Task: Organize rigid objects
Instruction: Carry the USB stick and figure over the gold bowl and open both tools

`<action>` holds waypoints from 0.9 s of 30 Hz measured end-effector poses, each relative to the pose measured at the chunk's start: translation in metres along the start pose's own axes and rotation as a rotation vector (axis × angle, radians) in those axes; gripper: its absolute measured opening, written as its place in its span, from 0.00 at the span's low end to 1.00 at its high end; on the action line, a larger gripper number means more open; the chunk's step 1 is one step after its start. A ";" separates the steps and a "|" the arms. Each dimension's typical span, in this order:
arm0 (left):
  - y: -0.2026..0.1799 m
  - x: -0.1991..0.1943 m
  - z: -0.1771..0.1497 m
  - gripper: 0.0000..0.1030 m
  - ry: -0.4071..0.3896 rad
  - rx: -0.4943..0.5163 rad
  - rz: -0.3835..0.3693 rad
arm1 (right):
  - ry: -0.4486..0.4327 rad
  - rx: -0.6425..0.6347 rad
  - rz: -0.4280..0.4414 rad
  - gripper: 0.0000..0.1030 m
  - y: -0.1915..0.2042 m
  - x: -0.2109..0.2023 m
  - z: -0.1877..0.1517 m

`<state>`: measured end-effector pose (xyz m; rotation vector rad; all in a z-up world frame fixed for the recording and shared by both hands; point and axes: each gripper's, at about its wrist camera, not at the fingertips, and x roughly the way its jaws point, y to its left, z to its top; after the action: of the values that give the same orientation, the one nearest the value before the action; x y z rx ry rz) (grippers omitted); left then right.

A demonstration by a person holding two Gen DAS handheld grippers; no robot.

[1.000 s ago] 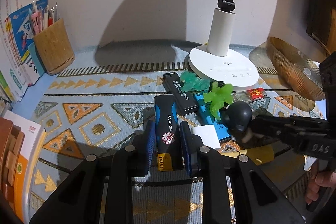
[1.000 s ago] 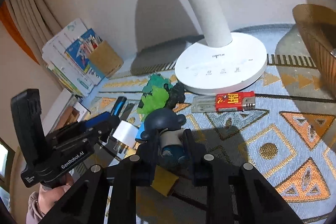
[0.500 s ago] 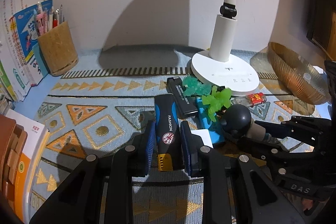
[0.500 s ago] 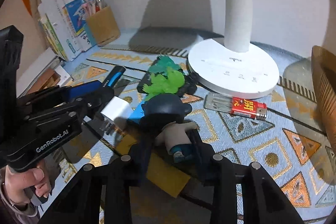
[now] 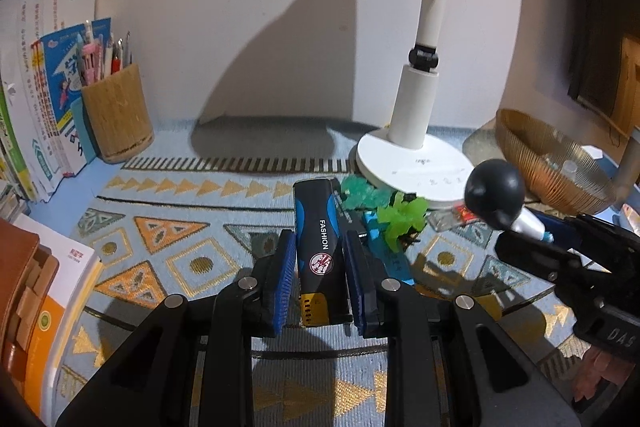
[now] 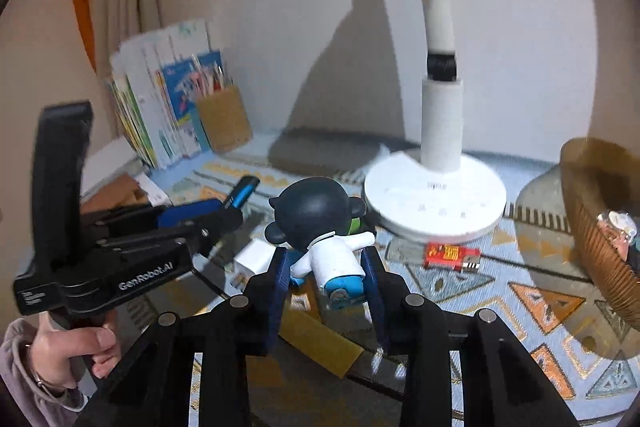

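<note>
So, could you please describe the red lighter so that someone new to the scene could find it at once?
Start at the white lamp base on the patterned mat. Just in front of its rim, towards the camera, the red lighter lies flat. It is the only red thing there, with yellow characters on its label, a clear end and a metal end.

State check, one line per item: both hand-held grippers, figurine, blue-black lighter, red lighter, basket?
Left hand-held gripper: shut on blue-black lighter.
Right hand-held gripper: shut on figurine, lifted.
Red lighter: lying flat on mat.
Basket: upright, something small inside.
</note>
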<state>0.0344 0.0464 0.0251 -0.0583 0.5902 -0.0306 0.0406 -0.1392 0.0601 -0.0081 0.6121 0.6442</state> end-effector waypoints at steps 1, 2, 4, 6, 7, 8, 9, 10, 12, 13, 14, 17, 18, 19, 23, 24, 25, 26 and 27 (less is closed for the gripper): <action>0.000 -0.003 0.000 0.21 -0.014 0.000 0.005 | -0.020 0.002 0.004 0.35 0.000 -0.004 0.001; 0.000 -0.006 0.000 0.21 -0.031 -0.001 0.014 | -0.044 0.004 0.014 0.35 0.000 -0.009 0.001; 0.000 -0.012 0.000 0.21 -0.065 -0.004 0.021 | -0.095 0.006 0.043 0.35 0.000 -0.019 0.000; 0.001 -0.018 0.000 0.21 -0.103 -0.019 0.017 | -0.142 0.010 0.056 0.35 0.000 -0.028 0.000; 0.001 -0.019 0.001 0.21 -0.116 -0.031 0.006 | -0.156 0.018 0.063 0.35 -0.002 -0.031 0.000; -0.001 -0.019 0.003 0.21 -0.115 -0.047 -0.007 | -0.167 0.029 0.069 0.35 -0.004 -0.033 0.000; -0.005 -0.019 0.008 0.21 -0.107 -0.056 -0.017 | -0.178 0.050 0.082 0.35 -0.008 -0.035 0.001; -0.009 -0.019 0.014 0.21 -0.108 -0.061 -0.030 | -0.183 0.068 0.093 0.35 -0.012 -0.037 0.003; -0.028 -0.020 0.034 0.21 -0.130 -0.039 -0.066 | -0.204 0.096 0.094 0.35 -0.024 -0.045 0.012; -0.039 -0.019 0.043 0.21 -0.138 -0.018 -0.076 | -0.216 0.113 0.093 0.35 -0.031 -0.051 0.018; -0.051 -0.019 0.052 0.21 -0.148 0.001 -0.091 | -0.232 0.140 0.093 0.35 -0.043 -0.059 0.027; -0.094 -0.010 0.083 0.21 -0.167 0.031 -0.184 | -0.264 0.221 0.060 0.35 -0.082 -0.080 0.047; -0.117 -0.004 0.094 0.21 -0.175 0.062 -0.204 | -0.272 0.250 0.046 0.35 -0.095 -0.086 0.051; -0.131 0.001 0.100 0.21 -0.174 0.082 -0.222 | -0.277 0.290 0.025 0.35 -0.114 -0.094 0.055; -0.197 0.036 0.117 0.21 -0.107 0.150 -0.324 | -0.253 0.432 -0.092 0.35 -0.180 -0.114 0.055; -0.218 0.052 0.118 0.21 -0.075 0.182 -0.342 | -0.231 0.473 -0.128 0.35 -0.198 -0.117 0.051; -0.230 0.062 0.118 0.21 -0.055 0.198 -0.353 | -0.207 0.508 -0.149 0.35 -0.214 -0.118 0.047; -0.242 0.072 0.118 0.21 -0.034 0.211 -0.363 | -0.188 0.533 -0.155 0.35 -0.225 -0.118 0.043; -0.254 0.083 0.117 0.21 -0.002 0.227 -0.374 | -0.174 0.560 -0.165 0.35 -0.237 -0.119 0.036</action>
<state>0.1655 -0.2056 0.0918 0.0521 0.5640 -0.4596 0.1190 -0.3902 0.1114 0.5107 0.5984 0.2939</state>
